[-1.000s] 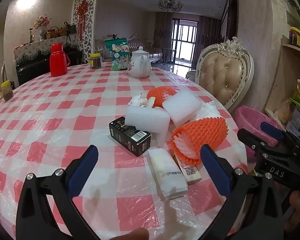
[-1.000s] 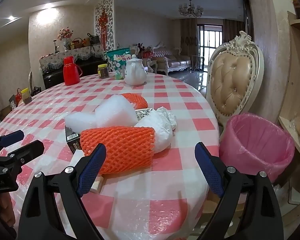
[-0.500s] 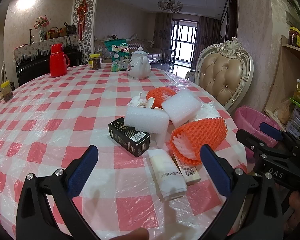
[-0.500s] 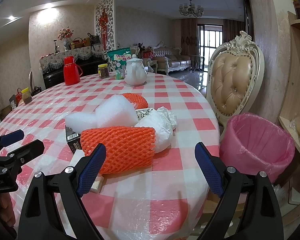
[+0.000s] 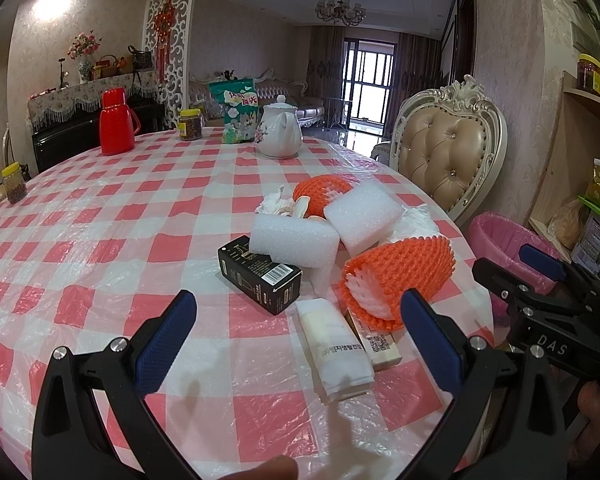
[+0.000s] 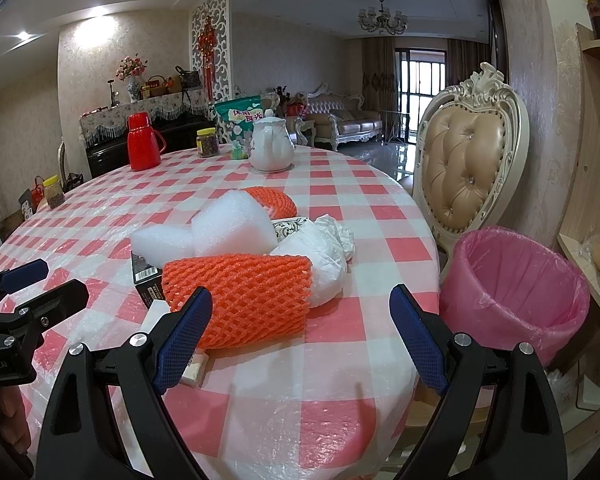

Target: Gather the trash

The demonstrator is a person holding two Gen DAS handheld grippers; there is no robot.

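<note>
Checkered tablecloth (image 5: 100,240) hasn't changed over the last second: the trash pile with the orange foam net (image 6: 240,296) sits mid-frame, untouched. Left gripper (image 5: 296,344) and right gripper (image 6: 300,332) both hang wide apart, empty. Collecting hasn't started; pink bin (image 6: 512,280) waits lower right.

orange foam net (image 6: 240,296), pink bin (image 6: 512,292), perhaps empty

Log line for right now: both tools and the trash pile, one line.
left tool: open, empty, above tissue pack | right tool: open, empty, at orange foam net | pink bin: beside table, nothing visible inside | stage: pre-grasp
</note>
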